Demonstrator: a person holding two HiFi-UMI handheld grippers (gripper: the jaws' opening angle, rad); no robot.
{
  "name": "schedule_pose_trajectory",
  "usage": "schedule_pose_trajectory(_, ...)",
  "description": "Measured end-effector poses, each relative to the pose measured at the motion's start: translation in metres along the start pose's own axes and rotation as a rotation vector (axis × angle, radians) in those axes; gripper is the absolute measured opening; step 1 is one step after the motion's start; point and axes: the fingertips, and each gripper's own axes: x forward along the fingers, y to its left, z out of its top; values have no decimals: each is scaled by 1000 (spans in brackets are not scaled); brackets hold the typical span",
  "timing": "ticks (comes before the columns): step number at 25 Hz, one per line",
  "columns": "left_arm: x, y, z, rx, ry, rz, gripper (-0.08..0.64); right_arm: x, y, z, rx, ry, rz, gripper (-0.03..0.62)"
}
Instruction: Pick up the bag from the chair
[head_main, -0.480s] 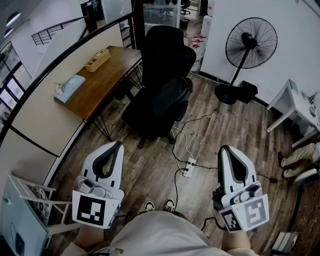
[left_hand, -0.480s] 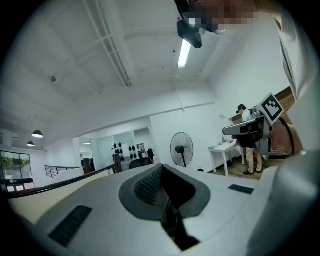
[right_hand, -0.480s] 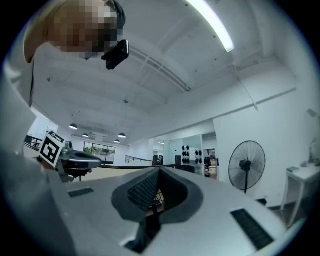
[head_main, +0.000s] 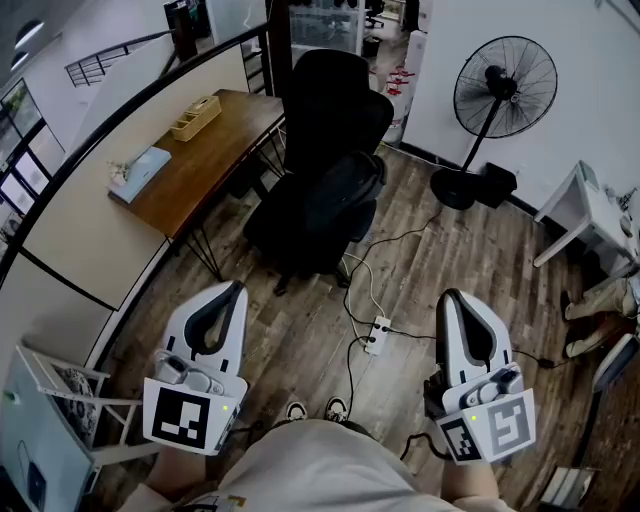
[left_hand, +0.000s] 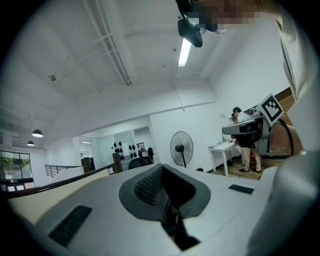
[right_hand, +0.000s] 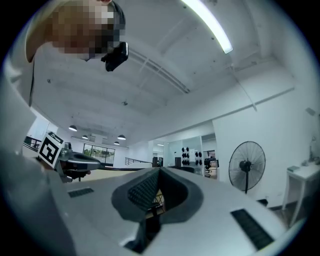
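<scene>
A dark bag (head_main: 335, 200) lies on the seat of a black office chair (head_main: 325, 110) straight ahead on the wood floor. My left gripper (head_main: 232, 291) is held low at the left, well short of the chair, its jaws shut with nothing between them. My right gripper (head_main: 452, 298) is held level at the right, also shut and empty. In the left gripper view the left gripper (left_hand: 161, 172) has its grey pads pressed together, and the chair's top (left_hand: 139, 162) peeks over it. In the right gripper view the right gripper (right_hand: 159, 176) is likewise closed.
A wooden desk (head_main: 200, 160) with a basket (head_main: 194, 119) stands left of the chair. A standing fan (head_main: 495, 100) is at the back right, a white table (head_main: 595, 205) beyond it. A power strip (head_main: 378, 335) with cables lies on the floor between me and the chair.
</scene>
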Motion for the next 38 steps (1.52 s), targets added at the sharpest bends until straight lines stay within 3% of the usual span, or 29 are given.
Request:
schedule_pose_trajectory(4, 5, -3, 6, 18, -23, 6, 4, 1, -7, -3, 8, 7, 12, 3)
schedule_pose_trajectory(7, 12, -12, 1, 14, 10, -11, 12, 1, -21, -1, 47, -22, -21, 25)
schedule_pose_trajectory(8, 17, -17, -1, 17, 21, -22, 147, 2, -27, 1, 55, -41, -30, 187)
schedule_pose_trajectory(9, 20, -21, -3, 19, 21, -22, 318, 4, -32, 3, 47, -56, -37, 404)
schedule_pose_trajectory(10, 22, -23, -3, 18, 9, -6, 375, 5, -35, 4, 22, -62, -44, 494)
schedule_pose_trajectory(12, 20, -25, -1, 11, -13, 43, 424, 4, -38, 2, -42, -56, -42, 559)
schedule_pose_trajectory(23, 14, -32, -3, 17, -19, 118, 431, 4, -40, -23, -17, -15, 57, 560)
schedule_pose_trajectory(32, 31, 0, -1, 9, -49, 170, 431, 38, -33, -26, -18, -15, 97, 558)
schedule_pose_trajectory(38, 65, 29, -19, -11, -26, 160, 431, 82, -38, -38, -33, 2, 83, 557)
